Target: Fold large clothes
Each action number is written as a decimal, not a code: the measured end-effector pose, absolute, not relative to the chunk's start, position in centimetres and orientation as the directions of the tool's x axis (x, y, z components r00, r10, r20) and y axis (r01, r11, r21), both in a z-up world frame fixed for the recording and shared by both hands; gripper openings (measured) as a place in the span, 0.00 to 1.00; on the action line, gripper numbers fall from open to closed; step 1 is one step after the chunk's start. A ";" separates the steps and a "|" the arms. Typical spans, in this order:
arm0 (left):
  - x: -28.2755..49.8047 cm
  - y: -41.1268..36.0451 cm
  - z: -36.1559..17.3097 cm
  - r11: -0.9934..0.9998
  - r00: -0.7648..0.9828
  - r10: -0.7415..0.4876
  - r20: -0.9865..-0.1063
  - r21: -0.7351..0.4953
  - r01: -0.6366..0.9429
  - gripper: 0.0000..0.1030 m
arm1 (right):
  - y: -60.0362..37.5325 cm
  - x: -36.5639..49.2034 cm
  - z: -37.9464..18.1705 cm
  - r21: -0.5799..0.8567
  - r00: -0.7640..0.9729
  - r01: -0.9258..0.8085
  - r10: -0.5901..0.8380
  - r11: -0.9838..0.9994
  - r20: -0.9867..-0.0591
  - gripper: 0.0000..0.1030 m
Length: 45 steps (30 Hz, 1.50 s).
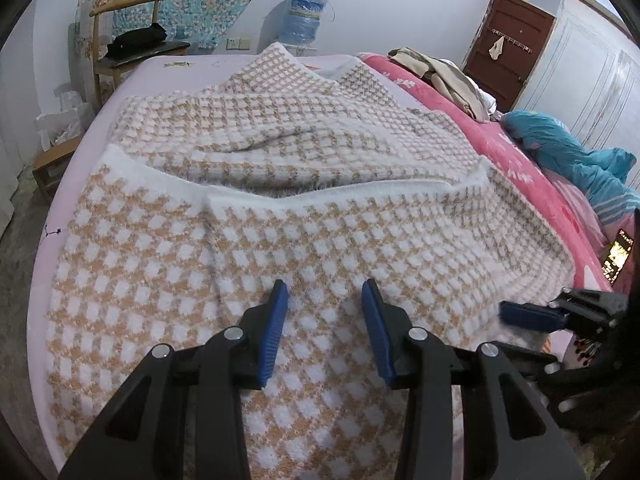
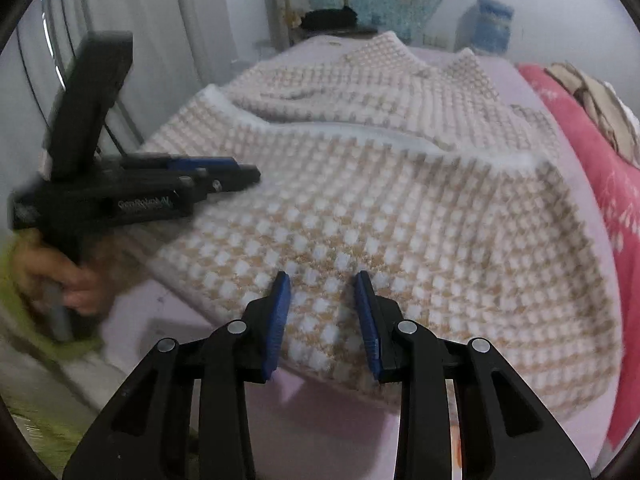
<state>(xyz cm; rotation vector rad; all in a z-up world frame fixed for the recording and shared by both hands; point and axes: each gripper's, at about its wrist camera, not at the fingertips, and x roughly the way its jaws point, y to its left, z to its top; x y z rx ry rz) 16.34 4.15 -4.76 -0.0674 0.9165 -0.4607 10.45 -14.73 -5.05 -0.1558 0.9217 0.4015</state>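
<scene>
A large fuzzy sweater (image 1: 256,184) in a tan-and-white check lies spread on the lilac bed sheet (image 1: 80,152), its lower part folded up over the body with a white hem band across the middle. It also shows in the right wrist view (image 2: 380,208). My left gripper (image 1: 325,292) is open and empty, just above the near fold. My right gripper (image 2: 322,284) is open and empty over the sweater's near edge. It appears from the side at the right of the left wrist view (image 1: 524,316). The left gripper shows from the side in the right wrist view (image 2: 236,170).
A pink floral blanket (image 1: 520,152) with piled clothes (image 1: 440,76) and a teal pillow (image 1: 576,160) lies to the right. A lit phone (image 1: 618,254) rests on it. A wooden chair (image 1: 128,44) and a water jug (image 1: 302,16) stand beyond the bed. A brown door (image 1: 508,48) is at the far right.
</scene>
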 end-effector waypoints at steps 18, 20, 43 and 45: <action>10.1 3.8 -4.6 0.842 0.455 -0.482 -0.748 -0.254 0.476 0.38 | -15.3 10.6 -4.8 0.087 0.522 -0.377 0.289 0.922 -0.802 0.30; 10.2 4.0 -4.5 0.843 0.454 -0.483 -0.749 -0.257 0.473 0.38 | -15.5 10.5 -4.2 0.091 0.523 -0.374 0.291 0.923 -0.801 0.30; 10.1 4.1 -4.6 0.841 0.451 -0.489 -0.746 -0.266 0.471 0.38 | -20.8 8.7 -5.8 0.066 0.556 -0.228 0.185 0.971 -0.810 0.37; 10.1 4.1 -4.6 0.840 0.449 -0.491 -0.746 -0.269 0.471 0.38 | -21.1 8.7 -5.2 0.072 0.556 -0.218 0.185 0.973 -0.811 0.37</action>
